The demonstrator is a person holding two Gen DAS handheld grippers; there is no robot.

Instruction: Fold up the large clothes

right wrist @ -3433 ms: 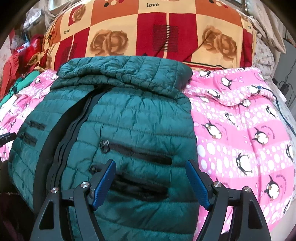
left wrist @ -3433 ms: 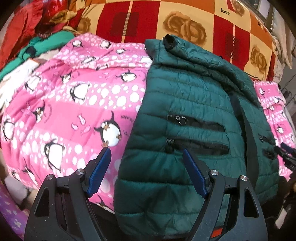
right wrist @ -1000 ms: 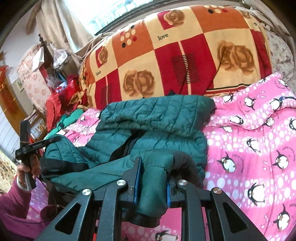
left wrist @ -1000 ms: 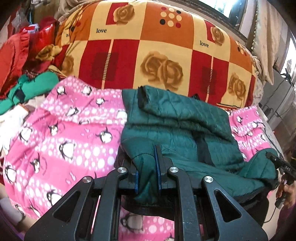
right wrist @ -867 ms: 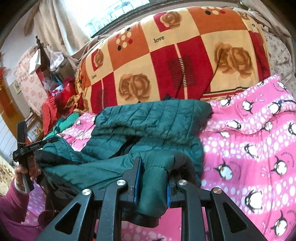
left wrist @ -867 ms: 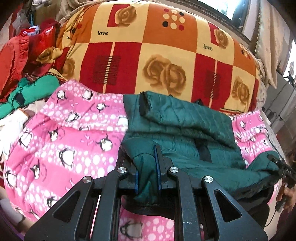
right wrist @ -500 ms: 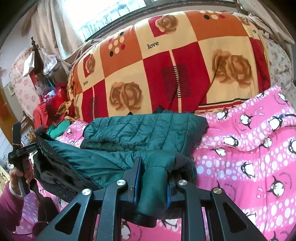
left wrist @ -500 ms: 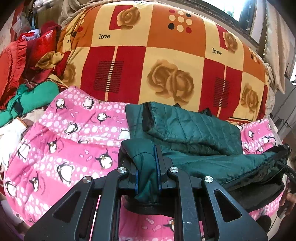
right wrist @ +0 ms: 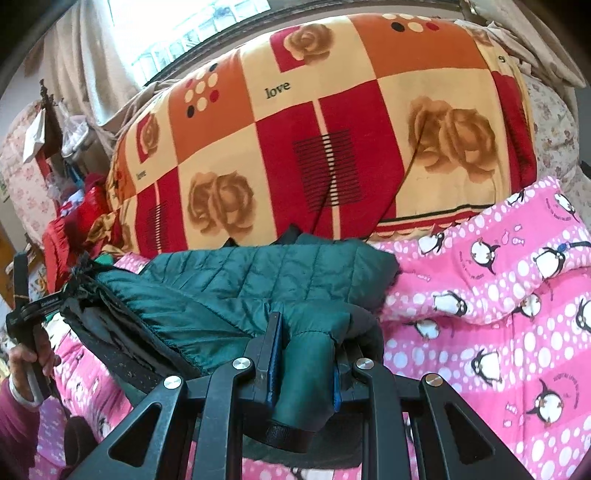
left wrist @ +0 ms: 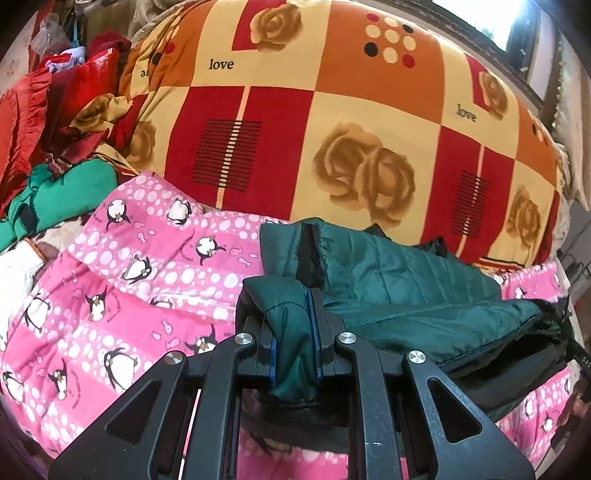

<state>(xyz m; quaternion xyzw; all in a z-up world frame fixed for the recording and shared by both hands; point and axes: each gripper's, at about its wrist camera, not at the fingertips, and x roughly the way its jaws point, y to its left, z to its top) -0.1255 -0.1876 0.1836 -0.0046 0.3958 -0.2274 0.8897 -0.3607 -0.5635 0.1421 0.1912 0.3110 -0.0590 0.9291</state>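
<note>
A dark green quilted jacket (left wrist: 399,280) lies on a pink penguin blanket (left wrist: 110,295). My left gripper (left wrist: 293,332) is shut on the jacket's left bottom corner. My right gripper (right wrist: 303,354) is shut on the right bottom corner of the jacket (right wrist: 258,280). Both hold the bottom hem lifted over the jacket's upper part, which still rests on the blanket. The left gripper also shows in the right wrist view (right wrist: 44,302), gripping the far corner. The jacket's front with its pockets is hidden under the raised hem.
A large red, orange and cream rose quilt (left wrist: 332,129) is piled behind the jacket. Red and green clothes (left wrist: 55,155) lie at the far left. The pink blanket (right wrist: 498,314) spreads to the right. A window (right wrist: 184,33) is behind.
Both grippers have carried the jacket's bottom hem up and toward the collar. The folded-over hem now covers more of the jacket's lower half.
</note>
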